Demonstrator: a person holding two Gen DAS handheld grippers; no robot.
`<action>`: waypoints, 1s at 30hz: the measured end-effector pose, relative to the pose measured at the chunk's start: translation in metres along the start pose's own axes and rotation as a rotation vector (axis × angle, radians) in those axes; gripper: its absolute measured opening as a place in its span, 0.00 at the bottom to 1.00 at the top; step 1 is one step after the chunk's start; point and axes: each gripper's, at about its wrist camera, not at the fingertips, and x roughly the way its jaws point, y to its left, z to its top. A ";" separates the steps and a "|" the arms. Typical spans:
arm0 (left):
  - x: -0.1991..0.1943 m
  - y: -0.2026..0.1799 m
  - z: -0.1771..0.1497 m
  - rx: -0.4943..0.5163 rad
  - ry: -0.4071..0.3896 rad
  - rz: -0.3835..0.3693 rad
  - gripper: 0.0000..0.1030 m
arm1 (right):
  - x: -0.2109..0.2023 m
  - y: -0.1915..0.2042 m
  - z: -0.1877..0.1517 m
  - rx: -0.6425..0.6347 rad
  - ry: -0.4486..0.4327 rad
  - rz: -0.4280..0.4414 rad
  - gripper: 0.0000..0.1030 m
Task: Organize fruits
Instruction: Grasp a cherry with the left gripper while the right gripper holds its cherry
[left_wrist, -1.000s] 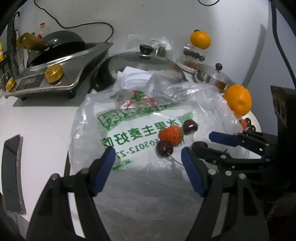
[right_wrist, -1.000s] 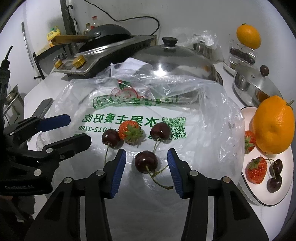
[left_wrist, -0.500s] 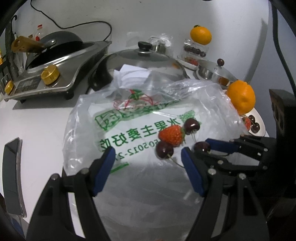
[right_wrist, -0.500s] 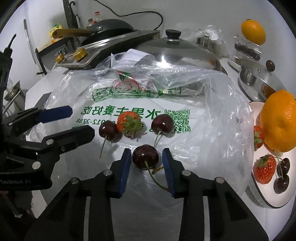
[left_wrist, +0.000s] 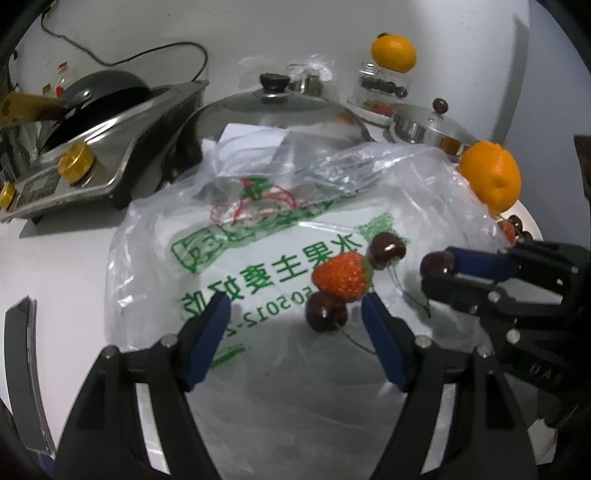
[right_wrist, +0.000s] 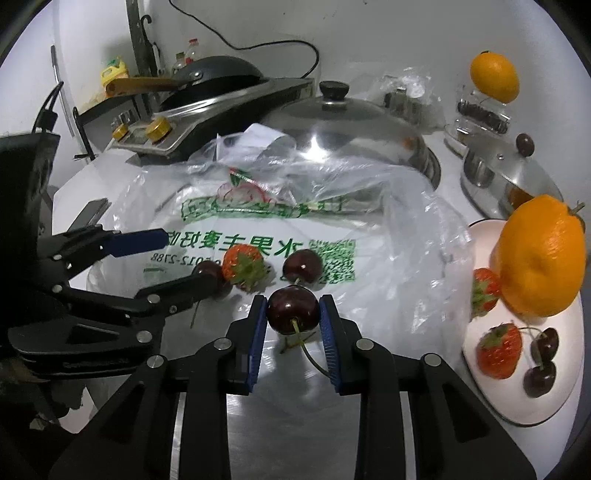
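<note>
One dark cherry (right_wrist: 293, 311) sits clamped between the right tongs (right_wrist: 293, 315), while the left tongs (left_wrist: 295, 314) gape apart near another cherry (left_wrist: 325, 312).

both wrist views look down, close, sharing the plastic bag (left_wrist: 258, 258).

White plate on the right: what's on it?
The white plate holds an orange, two strawberries and two visible cherries; anything behind the orange is hidden.

Left claw finger (right_wrist: 177, 291) hides part of cherry (right_wrist: 208, 271); phone (left_wrist: 20, 373) cut by edge.
</note>
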 end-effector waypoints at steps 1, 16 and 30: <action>0.000 -0.002 0.000 0.015 -0.008 0.000 0.72 | -0.001 -0.002 0.001 0.003 -0.002 -0.001 0.30; 0.015 -0.017 -0.004 0.114 0.033 -0.015 0.44 | -0.006 -0.010 -0.002 0.025 -0.013 -0.017 0.30; 0.010 -0.018 -0.009 0.117 0.035 -0.032 0.27 | -0.019 -0.009 0.000 0.024 -0.039 -0.025 0.30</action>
